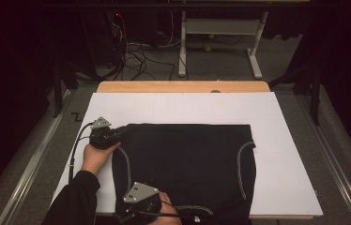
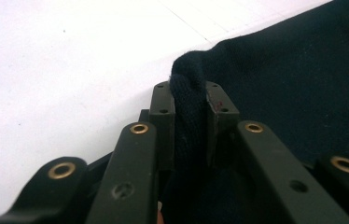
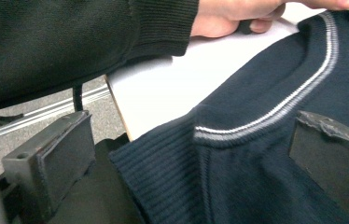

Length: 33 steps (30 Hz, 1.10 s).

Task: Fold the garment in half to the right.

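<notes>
Dark sweater pinched at its far-left corner, near hem between parted jaws

A dark navy sweater (image 1: 185,166) lies flat on the white board (image 1: 286,140), nothing beside it there; the board covers a wooden table (image 1: 183,86); grey carpet, tangled cables (image 1: 133,56) and a pale desk frame (image 1: 220,28) lie beyond; the garment's long axis runs left to right, pale seam stripes curving down each side, its near edge at the board's front; the left gripper (image 2: 189,100) has its jaws clamped on a bunched fold of the corner; the right gripper (image 3: 191,158) stands with jaws wide, ribbed hem and stripe between them, pads not pressing; a dark sleeve (image 3: 70,42) crosses above.
</notes>
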Tool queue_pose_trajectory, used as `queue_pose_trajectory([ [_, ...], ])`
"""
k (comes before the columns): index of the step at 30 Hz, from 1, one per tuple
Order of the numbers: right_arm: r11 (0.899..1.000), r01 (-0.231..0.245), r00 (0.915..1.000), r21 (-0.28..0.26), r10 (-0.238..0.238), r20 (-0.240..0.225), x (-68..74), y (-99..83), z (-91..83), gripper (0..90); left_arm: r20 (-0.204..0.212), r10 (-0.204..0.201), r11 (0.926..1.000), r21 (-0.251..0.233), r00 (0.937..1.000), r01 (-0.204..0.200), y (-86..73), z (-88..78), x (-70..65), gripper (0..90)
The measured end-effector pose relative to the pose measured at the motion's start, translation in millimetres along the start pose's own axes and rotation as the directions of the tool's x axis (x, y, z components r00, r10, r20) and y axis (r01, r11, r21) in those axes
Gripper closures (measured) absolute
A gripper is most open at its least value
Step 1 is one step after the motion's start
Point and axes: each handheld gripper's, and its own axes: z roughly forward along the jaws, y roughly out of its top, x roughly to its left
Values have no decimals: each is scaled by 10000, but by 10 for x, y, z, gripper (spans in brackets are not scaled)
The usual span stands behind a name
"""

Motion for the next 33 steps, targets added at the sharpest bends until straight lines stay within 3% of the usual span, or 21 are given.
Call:
queue_pose_trajectory([
  [6,9991,-150,9999,406,151,-9,38,35,117,29,50,-143,9999,-67,9999,143,-11,-14,0,725],
  [13,9916,-85,9995,1290,45,312,103,65,290,59,89,-132,9999,-92,9999,133,-19,-23,-10,725],
  [23,9871,-328,9954,1566,182,939,109,88,333,173,44,-137,9997,-190,9999,138,-29,-34,-21,723],
  [26,9854,-229,9925,1686,21,1224,118,94,336,224,12,-126,9998,-169,9999,126,-28,-32,-24,723],
  [29,9810,199,9854,1931,-518,1619,170,90,353,236,2,-105,9998,-171,9999,105,-29,-34,-27,723],
  [33,9778,388,9810,2060,-765,1781,194,98,369,251,-52,-79,9998,-158,10000,78,-30,-35,-34,722],
])
